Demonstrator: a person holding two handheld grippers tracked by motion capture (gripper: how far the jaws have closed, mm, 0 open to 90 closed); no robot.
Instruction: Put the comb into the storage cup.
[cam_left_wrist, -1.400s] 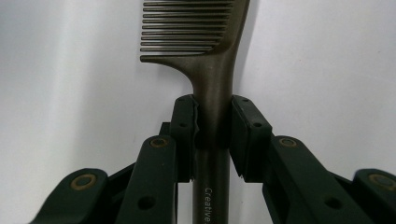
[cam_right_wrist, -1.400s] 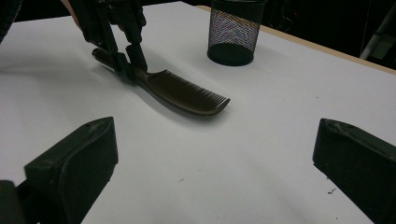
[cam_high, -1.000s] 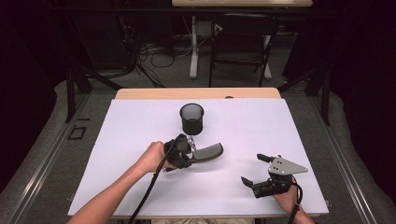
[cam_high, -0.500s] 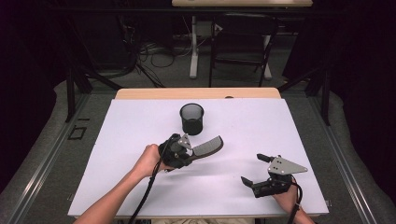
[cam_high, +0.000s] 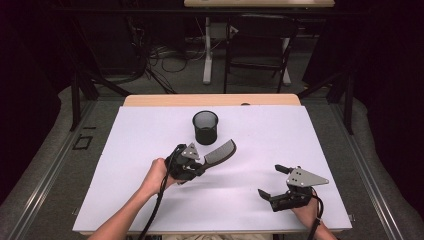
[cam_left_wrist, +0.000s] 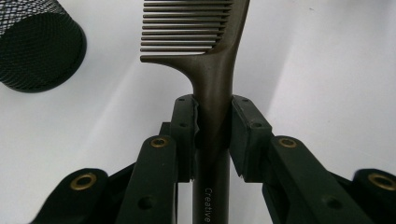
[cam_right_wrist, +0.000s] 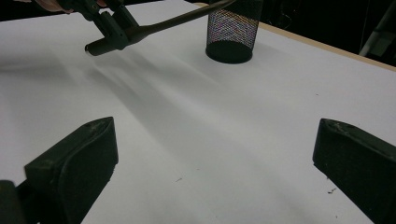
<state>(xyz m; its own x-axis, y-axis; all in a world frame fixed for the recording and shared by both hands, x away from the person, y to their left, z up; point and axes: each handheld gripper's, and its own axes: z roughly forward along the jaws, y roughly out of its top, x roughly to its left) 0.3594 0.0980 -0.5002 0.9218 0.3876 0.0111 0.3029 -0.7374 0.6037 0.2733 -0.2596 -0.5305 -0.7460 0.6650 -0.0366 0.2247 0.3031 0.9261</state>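
Nearest the table's front edge, right side: right gripper (cam_high: 277, 184), resting low on the white table (cam_high: 125, 200), jaws spread wide with nothing between them; the right gripper view looks out between two well-parted black pads onto bare table.

Mid-table, left of centre: left gripper (cam_high: 201, 164), clenched on a dark comb (cam_high: 220, 152). The left gripper view has both pads pressed against the comb's handle just below the toothed head, teeth pointing away to the left of that view, handle running back between the jaws. Seen from the right gripper view, the comb (cam_right_wrist: 154, 25) is lifted clear of the table, casting a shadow beneath, its far end angled up toward the cup.

Beyond, just past the comb's tip: black mesh cup (cam_high: 205, 127), upright, mouth open upward. Contents: none visible; the high view shows a dark interior with nothing standing out of it.

Step in hand, by judgement: carrying the comb to the cup, lift done, placement not yet begun. Next move calls for bringing the comb over the cup's rim, tipping it toward upright so one end clears the narrow mouth, lowering, then releasing. Risk: a tilted comb may catch the rim and tip the light cup.
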